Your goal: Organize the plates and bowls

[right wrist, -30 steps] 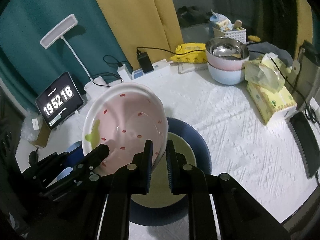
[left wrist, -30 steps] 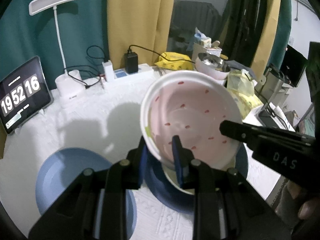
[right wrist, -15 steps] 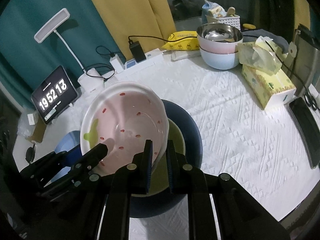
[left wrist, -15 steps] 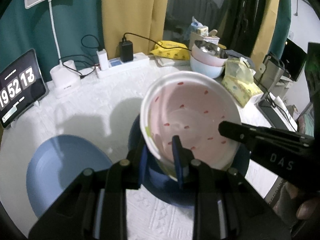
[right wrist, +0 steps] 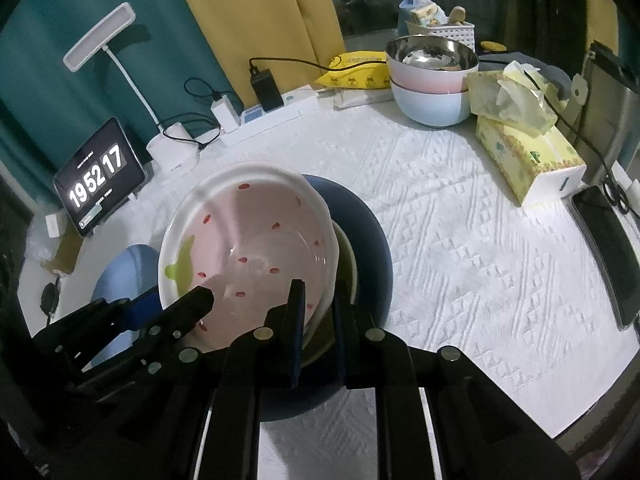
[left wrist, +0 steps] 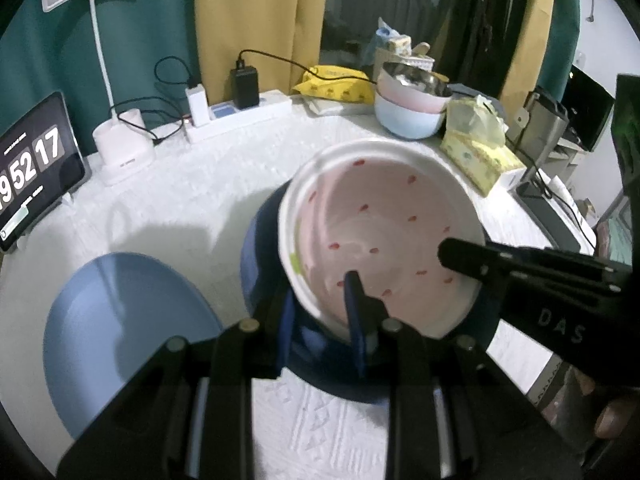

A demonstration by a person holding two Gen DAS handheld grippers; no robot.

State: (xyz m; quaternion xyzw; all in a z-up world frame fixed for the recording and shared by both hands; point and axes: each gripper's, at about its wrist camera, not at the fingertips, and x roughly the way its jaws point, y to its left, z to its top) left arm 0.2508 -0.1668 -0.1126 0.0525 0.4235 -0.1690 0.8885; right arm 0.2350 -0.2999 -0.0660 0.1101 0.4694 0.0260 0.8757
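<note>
clock tablet [right wrist: 99,184]: far left of the pink bowl, propped at the table edge, reads 19 52 17
desk lamp [right wrist: 98,32]: behind-left of the pink bowl, white base beside the tablet
light blue plate [left wrist: 124,340]: flat on the white tablecloth [right wrist: 460,240], left of the pink bowl, apart from the dark stack
left gripper [left wrist: 320,312]: at the pink bowl's near-left rim; jaws narrowed onto the rim, one finger inside the bowl, one outside below it, gripping it
pink bowl [right wrist: 248,248]: white rim, red specks, green patch on the left inner wall; tilted, held by both grippers above the dark blue plate
dark blue plate [right wrist: 368,232]: directly under the pink bowl, on the cloth
pale yellow-green dish [right wrist: 348,264]: sits in the dark blue plate, mostly hidden behind the pink bowl's right edge
right gripper [right wrist: 318,300]: at the pink bowl's near-right rim; jaws nearly closed, clamped across the rim, one finger inside, one outside
power strip [right wrist: 272,116]: behind the pink bowl, chargers plugged in
stacked bowls [right wrist: 432,80]: behind-right of the pink bowl; steel bowl in a pink one in a pale blue one
tissue box [right wrist: 528,152]: right of the pink bowl, beside the stacked bowls
phone [right wrist: 608,248]: far right of the pink bowl, at the table edge
</note>
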